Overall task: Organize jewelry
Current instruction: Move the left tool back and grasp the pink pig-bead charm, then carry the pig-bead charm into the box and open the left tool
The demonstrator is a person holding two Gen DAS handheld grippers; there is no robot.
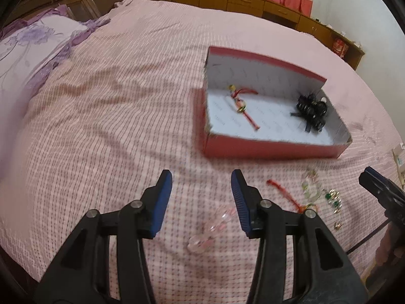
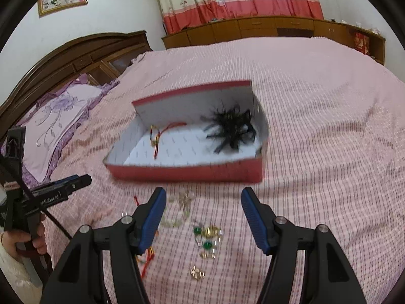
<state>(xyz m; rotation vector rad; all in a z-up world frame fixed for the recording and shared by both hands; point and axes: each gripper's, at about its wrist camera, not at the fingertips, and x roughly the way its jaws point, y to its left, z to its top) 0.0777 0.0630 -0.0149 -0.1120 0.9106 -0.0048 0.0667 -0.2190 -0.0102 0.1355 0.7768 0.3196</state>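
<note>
A red cardboard box (image 1: 273,149) (image 2: 187,173) with a white inside lies on the pink bed. In it are a red cord bracelet (image 1: 241,106) (image 2: 158,136) and a black hair piece (image 1: 312,112) (image 2: 231,128). My left gripper (image 1: 202,197) is open over a clear pink bead bracelet (image 1: 210,230), which lies on the cover between its fingers without touching them. My right gripper (image 2: 203,217) is open above green-and-gold jewelry (image 2: 208,238) (image 1: 334,198), a pale bead string (image 2: 179,210) (image 1: 310,185) and a small gold piece (image 2: 197,272). A red cord (image 1: 286,195) (image 2: 146,258) lies between the two grippers.
A purple floral pillow (image 1: 30,50) (image 2: 55,116) and a dark wooden headboard (image 2: 76,55) are on the left. Low wooden cabinets (image 1: 253,2) (image 2: 265,29) line the far wall under curtains. A hand (image 2: 27,238) grips the left tool's handle.
</note>
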